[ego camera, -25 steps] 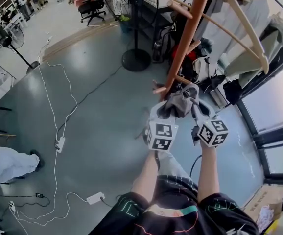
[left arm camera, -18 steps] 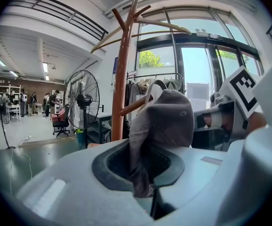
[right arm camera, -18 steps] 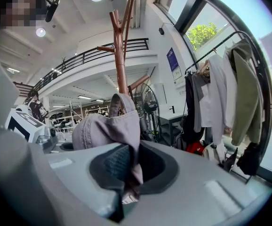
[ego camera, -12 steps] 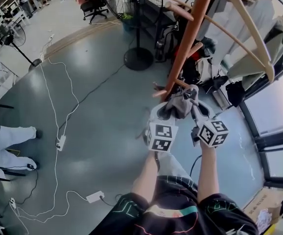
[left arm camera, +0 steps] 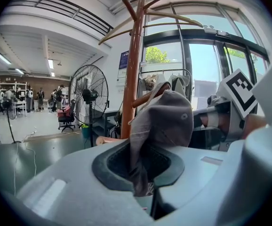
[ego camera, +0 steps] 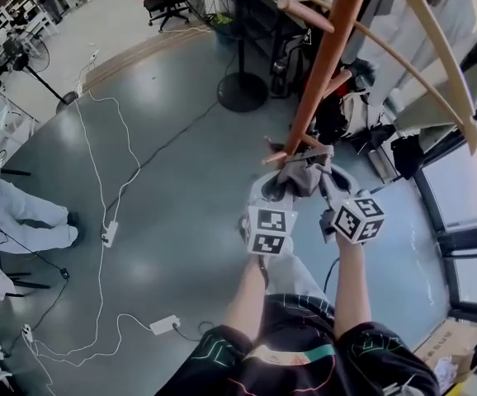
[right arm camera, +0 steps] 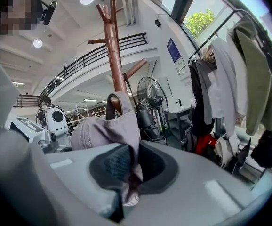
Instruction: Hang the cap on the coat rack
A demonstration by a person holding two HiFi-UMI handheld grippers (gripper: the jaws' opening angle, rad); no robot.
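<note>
Cap (ego camera: 304,174) now nearer far-left low peg (ego camera: 275,157) of coat rack (ego camera: 328,60); L gripper (left arm camera: 140,173) + R gripper (right arm camera: 126,173) clenched on cap, prob. spread so peg enters.

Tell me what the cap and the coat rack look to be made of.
The cap: soft woven cloth, probably cotton, matte grey; it creases and droops, and stitched seams show. The coat rack: apparently wood, reddish-brown, smooth with a slight sheen; its pole and pegs are rounded, though painted metal cannot be ruled out.
</note>
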